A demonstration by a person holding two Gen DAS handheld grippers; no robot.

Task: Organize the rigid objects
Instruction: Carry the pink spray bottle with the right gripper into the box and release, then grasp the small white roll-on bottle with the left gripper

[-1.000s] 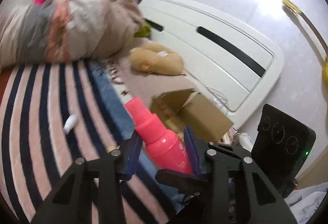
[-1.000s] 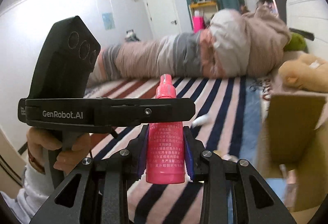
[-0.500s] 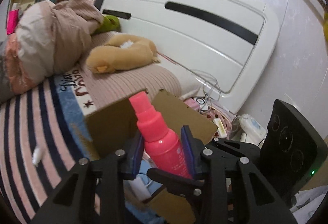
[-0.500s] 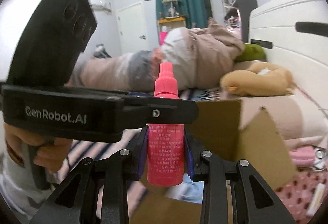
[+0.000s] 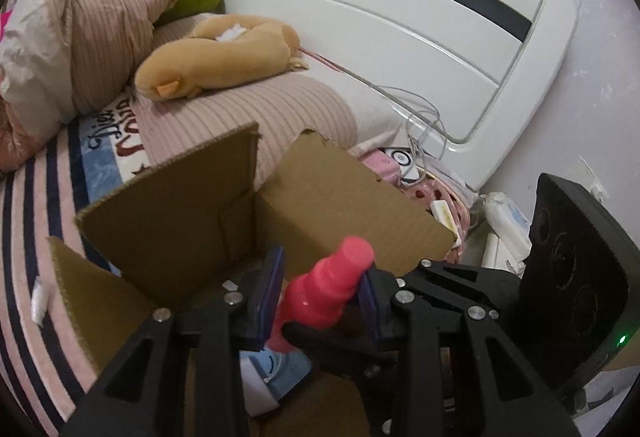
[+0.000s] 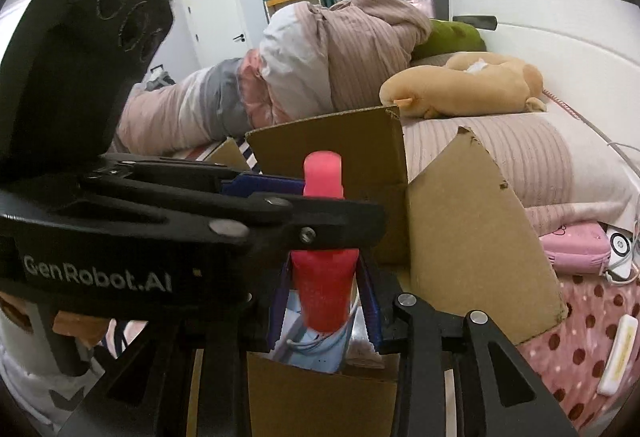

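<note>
A pink spray bottle (image 5: 324, 297) is held over an open cardboard box (image 5: 172, 221). My right gripper (image 6: 324, 301) is shut on the bottle's body (image 6: 323, 289), upright, above the box opening. My left gripper (image 5: 320, 289) brackets the bottle's neck; its blue pads (image 5: 270, 293) stand slightly apart from the bottle on the left side. The left gripper also crosses the right wrist view (image 6: 304, 203). The box (image 6: 472, 237) stands on the bed with flaps up; a light blue and white object (image 5: 272, 373) lies inside.
A striped blanket (image 5: 32, 237), rolled duvet (image 6: 320, 53), tan plush toy (image 5: 224, 57) and white headboard (image 5: 400, 17) surround the box. A pink dotted basket (image 6: 580, 317) with small items and cables (image 5: 420, 125) sits right of it.
Both grippers carried the pink bottle from over the striped blanket to above the open box and lowered it. The left gripper's jaws have widened around the neck.
</note>
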